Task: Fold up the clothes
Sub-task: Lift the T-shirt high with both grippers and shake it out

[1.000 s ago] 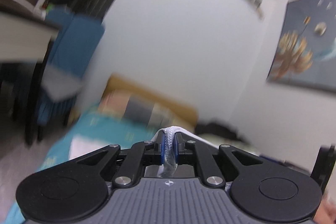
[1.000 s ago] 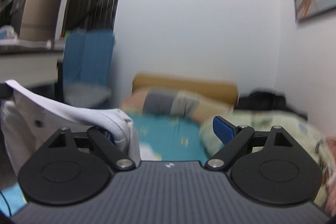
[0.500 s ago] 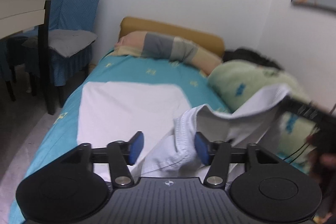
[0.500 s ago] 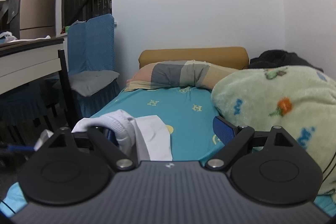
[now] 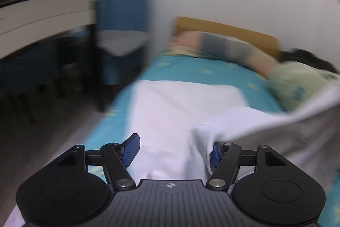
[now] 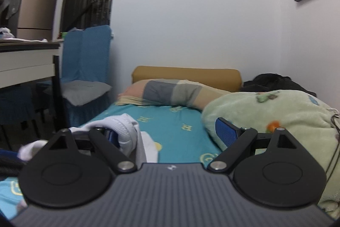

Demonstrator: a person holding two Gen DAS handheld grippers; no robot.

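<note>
With the white shirt spread on the bed by its left edge, the left gripper has just been opening its jaws, hem draped on one pad, the right gripper likewise wide, cloth hanging over one finger; next, regrasp to fold.

White garment lies spread flat on the teal bedsheet; one hemmed edge is raised, draped against a blue pad.

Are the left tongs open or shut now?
Open. The left tongs have just been opening: their blue pads stand wide apart, and the white garment lies between them on the bed, draped against one pad, not pinched.
</note>
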